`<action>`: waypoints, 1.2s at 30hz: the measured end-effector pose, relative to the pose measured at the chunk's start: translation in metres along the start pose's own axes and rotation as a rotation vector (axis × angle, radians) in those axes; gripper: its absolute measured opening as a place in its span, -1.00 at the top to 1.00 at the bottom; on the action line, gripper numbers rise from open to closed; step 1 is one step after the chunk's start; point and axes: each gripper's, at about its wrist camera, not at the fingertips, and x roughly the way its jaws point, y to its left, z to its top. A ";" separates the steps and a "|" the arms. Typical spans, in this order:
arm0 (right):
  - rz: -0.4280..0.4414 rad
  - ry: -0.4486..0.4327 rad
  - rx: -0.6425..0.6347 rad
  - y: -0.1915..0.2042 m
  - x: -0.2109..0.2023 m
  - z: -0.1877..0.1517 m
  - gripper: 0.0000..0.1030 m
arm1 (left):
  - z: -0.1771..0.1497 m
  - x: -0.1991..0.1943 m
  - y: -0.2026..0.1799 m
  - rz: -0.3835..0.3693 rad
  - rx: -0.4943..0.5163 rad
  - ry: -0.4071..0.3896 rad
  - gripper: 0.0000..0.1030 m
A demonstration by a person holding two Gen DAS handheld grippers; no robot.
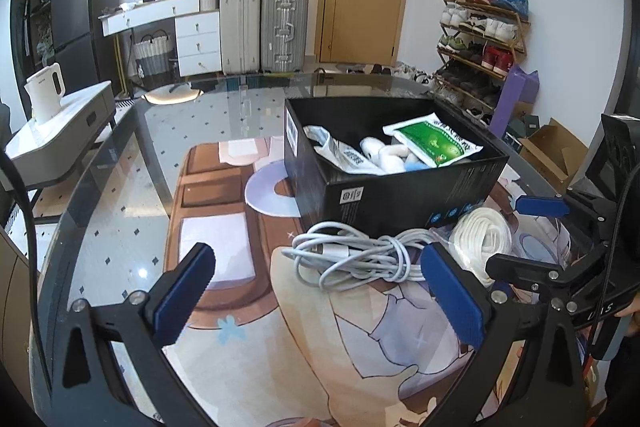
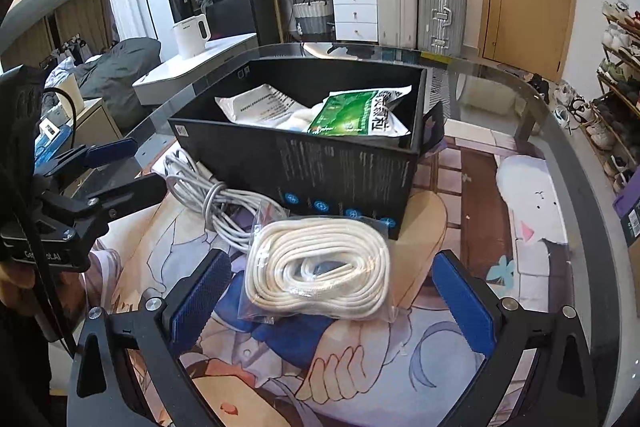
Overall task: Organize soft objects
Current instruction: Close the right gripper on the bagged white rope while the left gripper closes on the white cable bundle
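- At the bottom of each wrist view, your left gripper [image 1: 316,291] and right gripper [image 2: 330,297] gape wide, holding nothing.
- Mid-frame, the grey cable [image 1: 352,259] lies beside the bagged white rope [image 2: 320,267].
- Further up, the black box [image 1: 400,199] holds packets; only the right wrist view shows the rope's bag.

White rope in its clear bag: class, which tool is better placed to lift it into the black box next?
Right. The right tool is open with the rope between its fingers; the left tool faces the grey cable.

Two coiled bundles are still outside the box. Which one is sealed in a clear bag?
The thick cream rope coil; the thinner grey cable bundle beside it lies bare.
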 end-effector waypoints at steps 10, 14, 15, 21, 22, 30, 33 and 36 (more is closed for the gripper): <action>0.000 0.049 -0.016 0.004 0.013 -0.001 -0.99 | 0.000 0.008 0.002 -0.022 -0.009 0.045 -1.00; -0.002 0.067 -0.031 0.006 0.018 0.000 -0.99 | 0.000 0.010 0.001 -0.028 -0.012 0.057 -1.00; -0.004 0.071 -0.032 0.006 0.018 0.001 -0.99 | 0.000 0.011 0.002 -0.030 -0.010 0.061 -1.00; -0.002 0.093 -0.021 0.005 0.025 0.001 -0.99 | 0.000 0.015 -0.003 -0.034 0.019 0.084 -1.00; -0.001 0.096 -0.019 0.005 0.026 0.001 -0.99 | 0.000 0.016 -0.004 -0.036 0.025 0.091 -1.00; -0.002 0.120 -0.009 0.000 0.031 0.000 -0.99 | 0.000 0.025 -0.008 -0.033 0.038 0.138 -1.00; -0.008 0.124 -0.013 -0.001 0.031 0.001 -0.98 | 0.002 0.031 -0.010 -0.021 0.047 0.150 -1.00; -0.022 0.128 -0.023 0.000 0.034 -0.001 -0.98 | 0.004 0.037 -0.014 -0.009 0.062 0.169 -1.00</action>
